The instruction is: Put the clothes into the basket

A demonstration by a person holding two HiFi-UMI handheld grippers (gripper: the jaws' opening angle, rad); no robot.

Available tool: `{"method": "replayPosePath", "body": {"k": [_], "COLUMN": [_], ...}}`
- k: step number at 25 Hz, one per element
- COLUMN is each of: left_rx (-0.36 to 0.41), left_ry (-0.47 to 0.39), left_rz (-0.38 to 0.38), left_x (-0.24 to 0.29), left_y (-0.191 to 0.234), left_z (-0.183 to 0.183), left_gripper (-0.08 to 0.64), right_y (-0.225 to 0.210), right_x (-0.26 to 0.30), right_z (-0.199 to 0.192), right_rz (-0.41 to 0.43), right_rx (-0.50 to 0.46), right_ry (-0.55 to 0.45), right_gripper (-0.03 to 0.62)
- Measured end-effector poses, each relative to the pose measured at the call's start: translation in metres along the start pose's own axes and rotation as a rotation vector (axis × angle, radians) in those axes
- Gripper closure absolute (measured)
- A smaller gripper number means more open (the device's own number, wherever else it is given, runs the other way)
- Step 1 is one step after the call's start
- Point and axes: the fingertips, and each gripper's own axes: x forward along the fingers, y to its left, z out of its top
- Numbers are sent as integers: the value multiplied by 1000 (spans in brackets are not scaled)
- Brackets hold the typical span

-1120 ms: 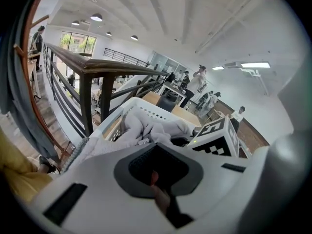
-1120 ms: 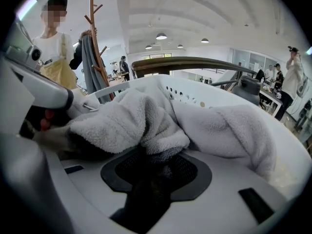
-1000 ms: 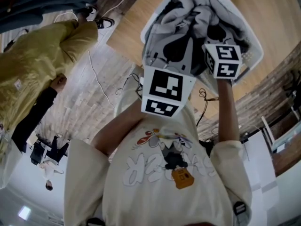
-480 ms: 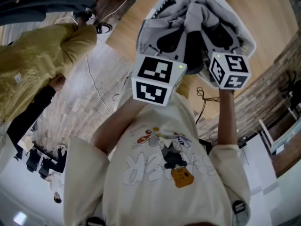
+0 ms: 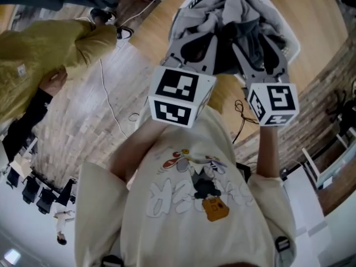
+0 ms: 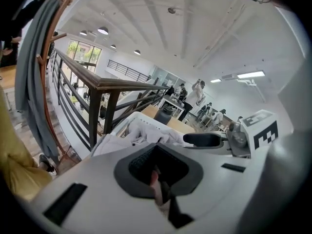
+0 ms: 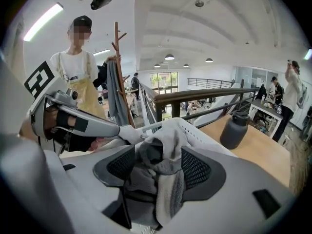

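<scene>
A white laundry basket [image 5: 290, 40] stands on a wooden table, piled with grey and white clothes [image 5: 233, 7]. Both grippers hover over its near side. My left gripper [image 5: 200, 46] is shut, and a thin pale sliver shows in its seam [image 6: 158, 179]. My right gripper [image 5: 261, 43] has just been opening its jaws. A bunched grey cloth [image 7: 161, 155] still lies between its spread pads [image 7: 158, 174] and hangs down from them. In the right gripper view the basket rim [image 7: 195, 126] lies just beyond the jaws, with the left gripper's finger [image 7: 92, 126] to the left.
A dark grey bottle [image 7: 236, 128] stands on the wooden table past the basket. A person in yellow [image 5: 50, 54] stands at the left by a coat rack [image 7: 119, 72]. A railing [image 7: 195, 99] runs behind the table. A cable [image 5: 111, 104] trails over the floor.
Both grippers have lifted up from the basket towards the head camera. The right jaws have spread wider, with the grey cloth still between them. The person in yellow has shifted left.
</scene>
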Motion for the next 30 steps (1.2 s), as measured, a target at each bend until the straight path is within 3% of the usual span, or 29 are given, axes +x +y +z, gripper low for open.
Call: {"method": "replayPosePath", "body": {"k": [7,17,23,25,26,27,30], "left_rx": [-4,-52,-99,-108,-113,-119,-132], "left_ry": [-36,-66,-99,-104,-106,-108,-101], "left_rz": [21,109,172,181,184,186,181], "left_x": [-37,-76,-99,-104,-105,-105,-98], "left_y": [-6,11,27,30,31,32,35], "left_z": [-13,-37,-49,-52,-53,-53,-54], "left_gripper": [558,558,558,558,558,558,558], "right_y": [29,92,133,138,137,135,127], "right_x": [-21,-24,-6,2,4,5,6], "right_z": [0,-2,-20,-31,-35,-37,-34], "right_rz": [19,160,270,263,244,224,197], "right_rx": [-20,-146,-200,-247,-274,-292,-294], "right_ry": [-30,-27,30,81,98,105,98], "right_gripper": [301,301,302,310,363,467,513]}}
